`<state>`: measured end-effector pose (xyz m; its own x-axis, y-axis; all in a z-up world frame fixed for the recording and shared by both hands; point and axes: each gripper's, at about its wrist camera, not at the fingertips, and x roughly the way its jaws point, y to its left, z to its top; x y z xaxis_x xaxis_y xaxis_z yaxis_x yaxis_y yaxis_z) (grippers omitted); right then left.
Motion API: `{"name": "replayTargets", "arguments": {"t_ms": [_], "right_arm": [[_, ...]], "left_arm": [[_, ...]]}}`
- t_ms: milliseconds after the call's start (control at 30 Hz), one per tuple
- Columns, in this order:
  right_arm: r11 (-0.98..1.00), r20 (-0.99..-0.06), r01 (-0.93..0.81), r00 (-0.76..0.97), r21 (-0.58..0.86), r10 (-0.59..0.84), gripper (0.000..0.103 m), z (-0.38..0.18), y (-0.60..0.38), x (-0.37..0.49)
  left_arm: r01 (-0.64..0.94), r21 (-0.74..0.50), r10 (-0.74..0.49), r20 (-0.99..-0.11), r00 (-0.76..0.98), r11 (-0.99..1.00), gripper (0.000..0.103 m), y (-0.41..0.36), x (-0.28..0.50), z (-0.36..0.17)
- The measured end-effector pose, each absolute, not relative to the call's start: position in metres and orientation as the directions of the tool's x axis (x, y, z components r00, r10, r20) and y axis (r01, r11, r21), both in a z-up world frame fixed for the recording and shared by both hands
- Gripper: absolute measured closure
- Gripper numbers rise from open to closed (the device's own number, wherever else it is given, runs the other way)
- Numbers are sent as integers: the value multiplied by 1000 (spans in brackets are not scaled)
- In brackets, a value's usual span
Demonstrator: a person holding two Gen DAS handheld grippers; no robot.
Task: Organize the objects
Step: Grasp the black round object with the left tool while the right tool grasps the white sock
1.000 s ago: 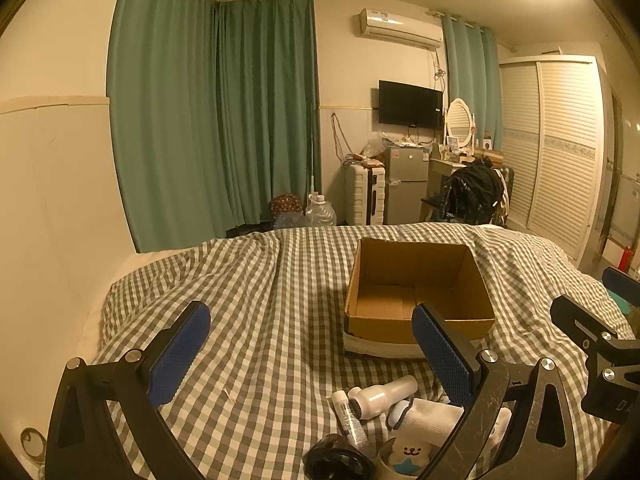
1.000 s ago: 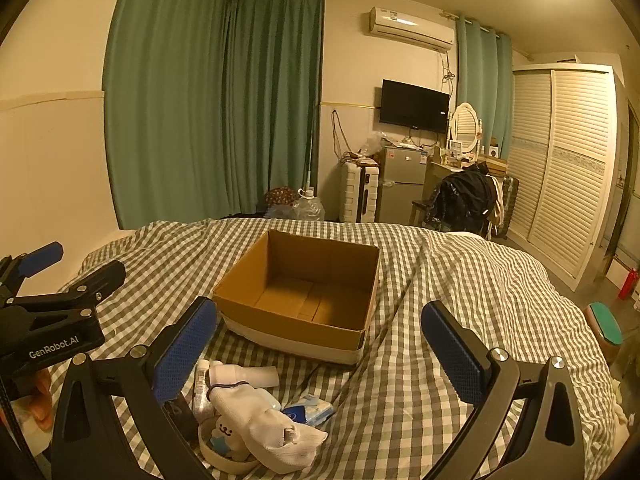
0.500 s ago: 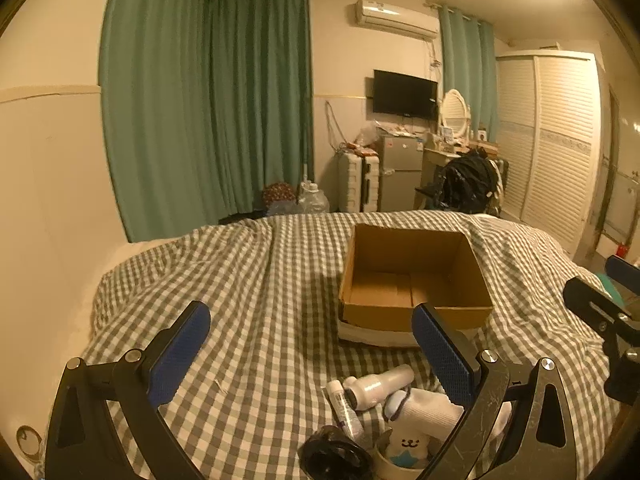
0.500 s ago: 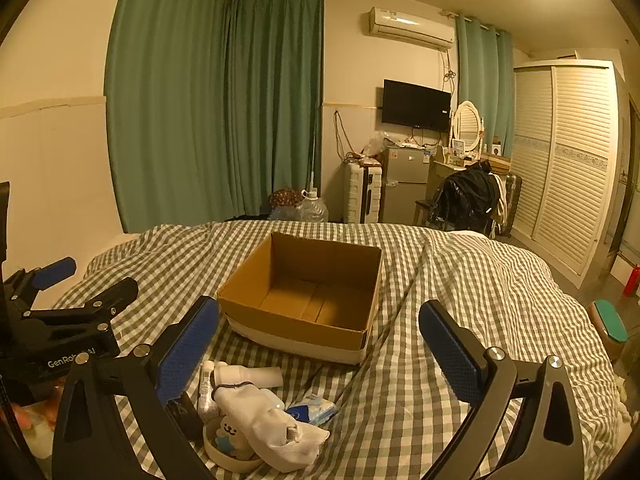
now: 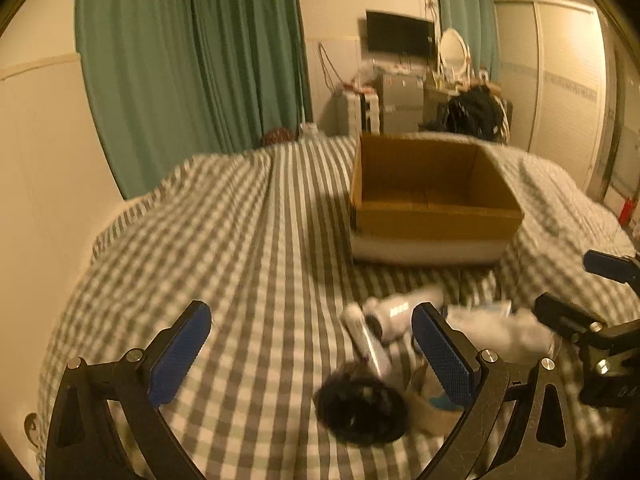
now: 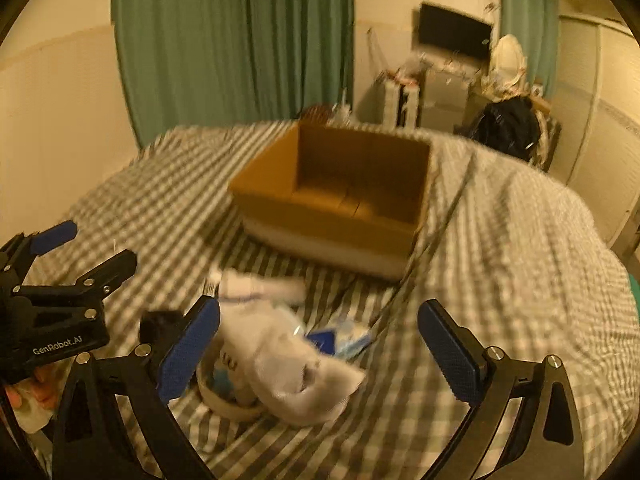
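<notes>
Clutter sits in a small heap on the bed, just in front of the cardboard box: white bottle, slim white tube, black round thing, white sock or cloth draped over a shallow bowl, blue-and-white packet. Frames are motion-blurred, so finer detail can't be told. Box is open-topped and looks empty, standing on the checked cover w/ nothing in it yet.

Left tool hangs low over the bed, fingers wide apart, gripping nothing; heap lies by its right finger. Right tool is also spread wide and empty, w/ the cloth and packet between its fingers.

Step, prob.: approach for first pick, nothing boxed so far. Next move needs one tool to drop onto a single item, e.g. the cloth, close, lift, carry fwd to the box.
</notes>
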<state>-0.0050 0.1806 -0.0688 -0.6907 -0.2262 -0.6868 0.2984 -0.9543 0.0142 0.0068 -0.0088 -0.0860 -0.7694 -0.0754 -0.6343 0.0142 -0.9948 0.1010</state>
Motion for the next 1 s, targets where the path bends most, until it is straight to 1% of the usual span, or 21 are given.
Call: {"name": "replayTargets", "arguments": {"t_ms": [67,100,133,167,200,233,300,333,400,567,600,667,700,733,767,800,1000], "right_arm": [[-946,-722,324,-652,12,-232,7,-83,176,-5],[-943,-743,333,-630,5,-227,9,-92,173,-6],[-943,-752,333,-621,2,-221,16,-96,172,-5],[-944,-759,329,-615,-2,-213,20,-101,172,-5],[-947,-768,322,-606,2,-208,29,-106,173,-6],[-948,-770,320,-601,11,-212,32,-107,175,-5],[-949,-772,313,-594,36,-226,34,-111,178,-5],[-950,-773,310,-593,40,-226,37,-111,178,-5],[-950,-773,309,-592,43,-227,39,-111,179,-6],[-951,-767,305,-600,44,-228,49,-109,178,-5],[-953,-763,299,-605,50,-229,51,-108,180,-4],[-956,-755,288,-613,61,-233,55,-105,184,-4],[-957,-749,283,-619,67,-236,70,-103,186,-2],[-957,-745,281,-623,69,-237,71,-102,187,-3],[-959,-742,275,-628,69,-234,71,-100,188,-2],[-958,-744,277,-626,71,-236,71,-99,189,-2],[-954,-750,295,-619,54,-234,71,-101,184,1]], "left_arm": [[-2,98,-63,-655,-753,-995,0,-8,8,-96],[-12,93,-53,-665,-745,-996,0,-8,10,-100],[-19,90,-47,-674,-737,-996,0,-8,11,-103],[-25,90,-43,-682,-730,-996,0,-7,12,-106],[-33,93,-40,-689,-724,-995,0,-7,14,-110],[-40,97,-39,-693,-720,-995,0,-7,14,-113],[-66,92,-19,-707,-707,-994,0,-7,15,-120],[-82,82,-1,-716,-698,-993,0,-7,15,-123],[-106,70,21,-734,-679,-992,0,-5,16,-128],[-138,81,26,-768,-639,-987,0,3,14,-141],[-138,77,28,-777,-628,-987,2,3,13,-144],[-139,62,33,-803,-595,-988,10,2,7,-153],[-136,60,31,-813,-581,-989,21,2,5,-157],[-137,57,32,-821,-570,-989,29,2,3,-160],[-146,42,48,-825,-564,-988,32,3,2,-162],[-159,29,65,-829,-556,-987,38,5,2,-163],[-155,54,44,-822,-568,-986,38,8,9,-158]]}}
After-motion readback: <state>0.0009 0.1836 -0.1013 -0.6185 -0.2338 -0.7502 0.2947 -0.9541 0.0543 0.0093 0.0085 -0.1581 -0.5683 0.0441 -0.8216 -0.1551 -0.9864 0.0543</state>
